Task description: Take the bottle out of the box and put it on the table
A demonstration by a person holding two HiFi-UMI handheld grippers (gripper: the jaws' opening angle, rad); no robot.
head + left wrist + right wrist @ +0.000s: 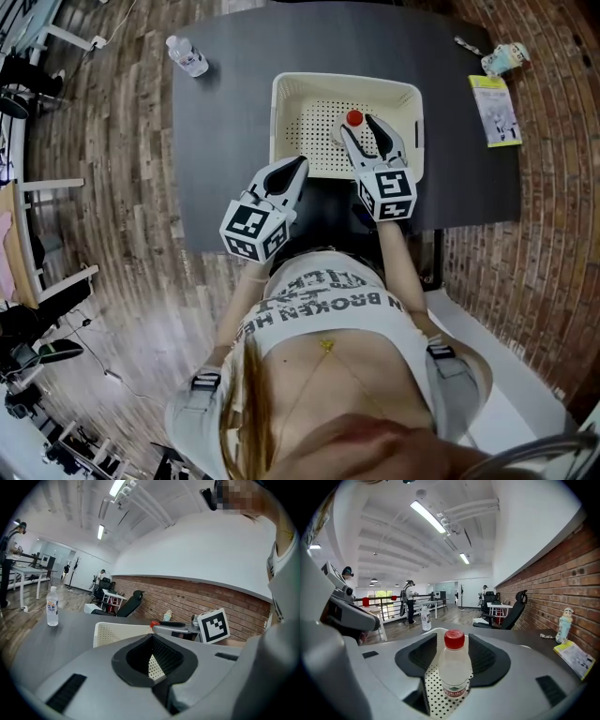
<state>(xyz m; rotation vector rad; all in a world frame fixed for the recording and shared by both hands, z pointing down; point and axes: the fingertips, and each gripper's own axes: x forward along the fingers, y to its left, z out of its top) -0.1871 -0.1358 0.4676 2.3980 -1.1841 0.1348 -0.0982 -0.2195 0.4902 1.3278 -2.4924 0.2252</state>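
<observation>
A clear bottle with a red cap stands upright in the cream perforated box on the dark table. My right gripper reaches into the box with its jaws open on either side of the bottle. In the right gripper view the bottle stands between the dark pads with a gap on each side. My left gripper hangs shut and empty at the box's near left corner. The left gripper view shows its tips together, with the box beyond.
A second water bottle stands at the table's far left corner. A yellow booklet and a small crumpled pack lie at the far right. The person's body is close to the table's near edge. Brick floor surrounds the table.
</observation>
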